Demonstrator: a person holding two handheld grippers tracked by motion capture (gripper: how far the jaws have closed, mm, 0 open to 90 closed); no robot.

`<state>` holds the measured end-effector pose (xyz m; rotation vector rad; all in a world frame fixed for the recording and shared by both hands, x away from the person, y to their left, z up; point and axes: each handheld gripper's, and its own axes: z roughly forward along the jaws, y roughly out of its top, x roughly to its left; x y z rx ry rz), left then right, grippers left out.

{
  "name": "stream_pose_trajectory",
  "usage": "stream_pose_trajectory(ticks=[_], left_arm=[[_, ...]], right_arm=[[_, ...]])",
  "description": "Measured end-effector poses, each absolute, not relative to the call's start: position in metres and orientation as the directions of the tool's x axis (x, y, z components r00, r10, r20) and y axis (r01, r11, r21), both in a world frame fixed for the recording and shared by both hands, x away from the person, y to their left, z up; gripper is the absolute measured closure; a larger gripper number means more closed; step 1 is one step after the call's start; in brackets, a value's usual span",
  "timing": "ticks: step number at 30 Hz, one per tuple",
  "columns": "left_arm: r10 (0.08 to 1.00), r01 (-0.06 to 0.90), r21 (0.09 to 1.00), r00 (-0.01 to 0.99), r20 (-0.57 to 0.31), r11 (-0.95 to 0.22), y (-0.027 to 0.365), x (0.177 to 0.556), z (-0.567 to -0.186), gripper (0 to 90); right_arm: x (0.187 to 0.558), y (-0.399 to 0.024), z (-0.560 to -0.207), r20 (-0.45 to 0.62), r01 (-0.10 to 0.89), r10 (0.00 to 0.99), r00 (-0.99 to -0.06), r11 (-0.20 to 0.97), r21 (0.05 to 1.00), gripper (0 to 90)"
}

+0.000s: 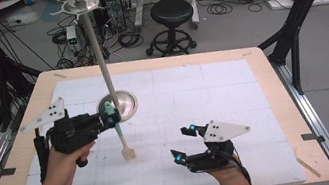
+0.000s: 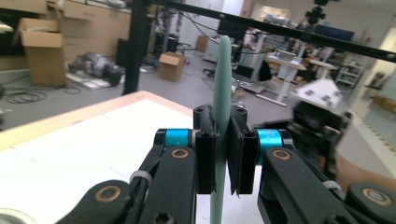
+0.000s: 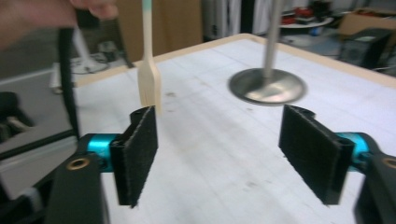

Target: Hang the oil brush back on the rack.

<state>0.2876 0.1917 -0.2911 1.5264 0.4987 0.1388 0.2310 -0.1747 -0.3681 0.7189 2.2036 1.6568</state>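
Cluttered lab; white-topped counter (image 1: 233,91) carries a steel hanging stand (image 1: 96,48). Left gripper (image 1: 110,115) has its jaws clamped on a fork-ended spatula (image 1: 124,142), held beside the stand's base. Right gripper (image 1: 184,143) rests jaws apart, empty. Judged next: hanging the spatula on the stand's top.

Fork (image 1: 123,141) between stand base (image 1: 126,105) behind and right gripper (image 1: 184,143).

A shiny metal stand (image 1: 117,105) and pole (image 1: 97,48) are seen on the pale wood-edged bench (image 1: 273,89). The fork (image 1: 124,142) looks wooden, with a matt green handle. Rough black pads (image 3: 140,149) line the tool.
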Motion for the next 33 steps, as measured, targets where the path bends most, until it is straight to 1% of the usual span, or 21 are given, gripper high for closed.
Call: stream_pose_trajectory(ticks=[1,9,19,22,27,33], left_arm=[[0.390,0.218,0.974,0.892,-0.227,0.069,0.194,0.291,-0.287,82.5],[0.385,0.207,0.975,0.896,-0.220,0.076,0.202,0.318,-0.252,82.5],[0.441,0.180,0.983,0.880,-0.177,0.033,0.194,0.354,-0.210,82.5],[0.466,0.176,0.984,0.870,-0.164,0.018,0.187,0.362,-0.201,82.5],[0.536,0.179,0.984,0.830,-0.157,0.010,0.172,0.376,-0.188,82.5],[0.556,0.174,0.985,0.820,-0.136,-0.015,0.156,0.390,-0.175,82.6]], right_arm=[[0.230,-0.177,-0.368,0.053,0.211,0.567,-0.822,0.216,0.953,21.1],[0.232,-0.188,-0.371,0.066,0.223,0.589,-0.805,0.198,0.954,20.9],[0.232,-0.191,-0.372,0.057,0.219,0.596,-0.801,0.203,0.954,20.9],[0.232,-0.194,-0.372,0.061,0.221,0.597,-0.800,0.198,0.955,20.9],[0.234,-0.196,-0.373,0.063,0.222,0.605,-0.794,0.192,0.956,20.9],[0.234,-0.199,-0.374,0.065,0.224,0.606,-0.792,0.190,0.956,20.9]])
